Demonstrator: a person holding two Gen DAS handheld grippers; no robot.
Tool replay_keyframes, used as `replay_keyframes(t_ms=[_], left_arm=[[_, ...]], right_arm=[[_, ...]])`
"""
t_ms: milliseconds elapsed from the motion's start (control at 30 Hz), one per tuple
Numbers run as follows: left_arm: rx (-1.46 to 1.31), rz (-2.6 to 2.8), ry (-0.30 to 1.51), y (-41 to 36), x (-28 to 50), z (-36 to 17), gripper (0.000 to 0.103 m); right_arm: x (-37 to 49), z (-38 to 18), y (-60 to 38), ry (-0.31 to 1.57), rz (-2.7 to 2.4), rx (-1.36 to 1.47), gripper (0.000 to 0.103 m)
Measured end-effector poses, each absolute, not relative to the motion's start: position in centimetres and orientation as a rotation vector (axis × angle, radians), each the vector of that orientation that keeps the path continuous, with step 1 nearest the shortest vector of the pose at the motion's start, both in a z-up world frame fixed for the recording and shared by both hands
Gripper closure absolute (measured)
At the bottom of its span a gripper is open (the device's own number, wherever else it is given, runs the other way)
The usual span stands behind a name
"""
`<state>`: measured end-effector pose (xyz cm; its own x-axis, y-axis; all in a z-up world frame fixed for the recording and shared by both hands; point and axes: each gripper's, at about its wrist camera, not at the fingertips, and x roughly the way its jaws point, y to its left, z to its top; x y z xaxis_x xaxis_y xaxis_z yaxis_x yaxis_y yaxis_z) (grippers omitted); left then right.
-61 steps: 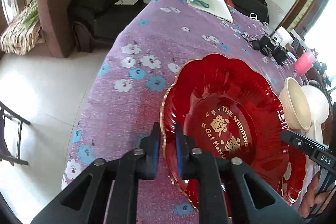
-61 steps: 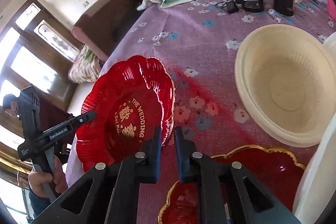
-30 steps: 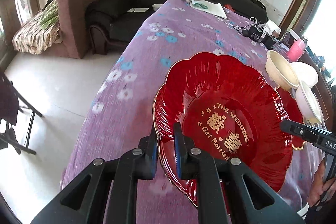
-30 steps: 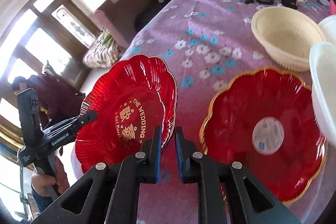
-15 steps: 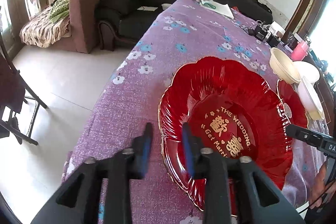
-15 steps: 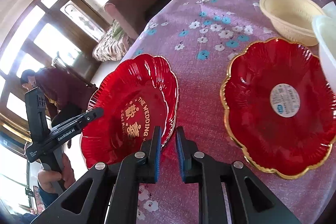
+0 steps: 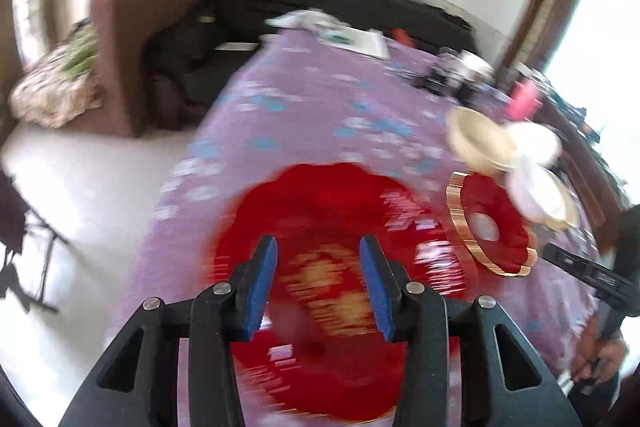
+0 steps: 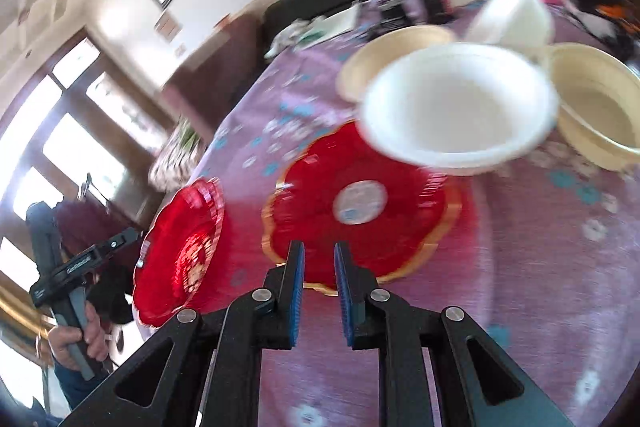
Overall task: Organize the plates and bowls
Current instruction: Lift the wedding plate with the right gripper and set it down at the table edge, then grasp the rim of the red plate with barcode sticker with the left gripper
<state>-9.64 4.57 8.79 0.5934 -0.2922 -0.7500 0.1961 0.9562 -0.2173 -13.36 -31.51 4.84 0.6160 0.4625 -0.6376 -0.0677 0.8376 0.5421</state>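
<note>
- Left wrist view, blurred: the left gripper [image 7: 318, 281] has its jaws parted, just opened wider, with nothing pressed between them; the lettered red plate [image 7: 316, 227] lies below on the purple flowered surface [image 7: 304, 99].
- Right wrist view: the right gripper [image 8: 319, 281] has its jaws nearly together and empty, over the near rim of the second red plate [image 8: 360, 203].
- A white bowl [image 8: 456, 107] overlaps that plate's far edge, with cream bowls [image 8: 596, 107] beside it.
</note>
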Motion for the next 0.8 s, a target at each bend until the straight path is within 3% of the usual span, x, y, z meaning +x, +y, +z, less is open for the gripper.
replay_keyframes(t_ms=[367, 533, 700, 733, 800], left_arm=[[0.045, -0.422, 1.057, -10.7, -3.9, 6.7, 0.053], [0.056, -0.397, 1.177, -12.8, -1.0, 4.0, 0.053], [0.087, -0.347, 1.175, -13.7, 0.3, 3.2, 0.053], [0.085, -0.347, 1.178, -13.8, 0.6, 3.2, 0.054], [0.098, -0.365, 1.191, -14.4, 0.7, 2.7, 0.067]], right_arm=[[-14.3, 2.8, -36.9, 0.870, 0.231, 0.640, 0.086], [-14.1, 2.3, -37.3, 0.875, 0.240, 0.654, 0.086], [-13.3, 2.2, -37.0, 0.880, 0.238, 0.646, 0.086], [-13.0, 2.1, -37.0, 0.884, 0.237, 0.648, 0.086], [-12.5, 1.9, -36.8, 0.893, 0.239, 0.647, 0.086]])
